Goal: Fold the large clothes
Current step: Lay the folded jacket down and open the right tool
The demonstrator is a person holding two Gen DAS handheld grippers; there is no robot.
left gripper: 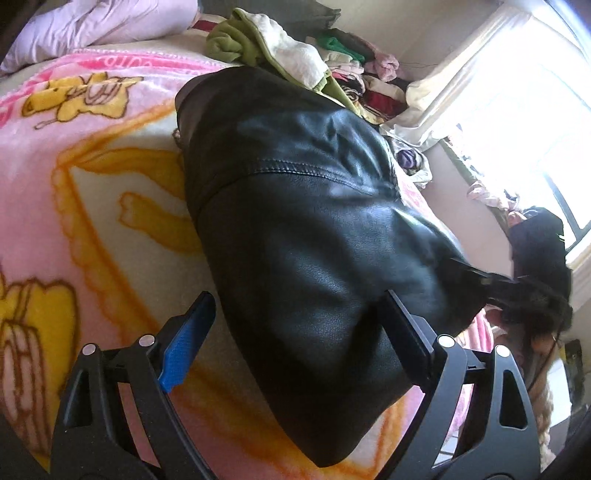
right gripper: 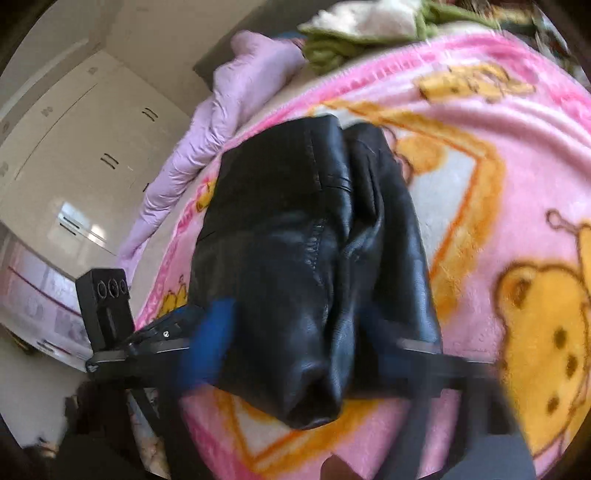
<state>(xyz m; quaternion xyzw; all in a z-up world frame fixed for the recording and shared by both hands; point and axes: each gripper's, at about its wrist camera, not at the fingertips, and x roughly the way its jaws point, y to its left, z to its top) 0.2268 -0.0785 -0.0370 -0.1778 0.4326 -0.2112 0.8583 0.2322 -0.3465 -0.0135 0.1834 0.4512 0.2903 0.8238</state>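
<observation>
A black leather jacket (left gripper: 306, 229) lies folded in a long bundle on a pink and yellow cartoon blanket (left gripper: 74, 192). My left gripper (left gripper: 295, 336) is open, its blue-padded fingers (left gripper: 184, 354) spread on either side of the bundle's near end. In the right wrist view the jacket (right gripper: 306, 258) lies lengthwise ahead. My right gripper (right gripper: 295, 354) is open and blurred by motion, its jaws straddling the jacket's near end. The other gripper's black body (right gripper: 107, 306) shows at the left of that view.
A green and white garment (left gripper: 266, 48) and a pile of mixed clothes (left gripper: 362, 74) lie at the far end of the bed. A lilac quilt (left gripper: 96, 26) sits at the bed's far corner. A bright window (left gripper: 517, 110) is to the right. White wardrobes (right gripper: 74, 147) stand beyond.
</observation>
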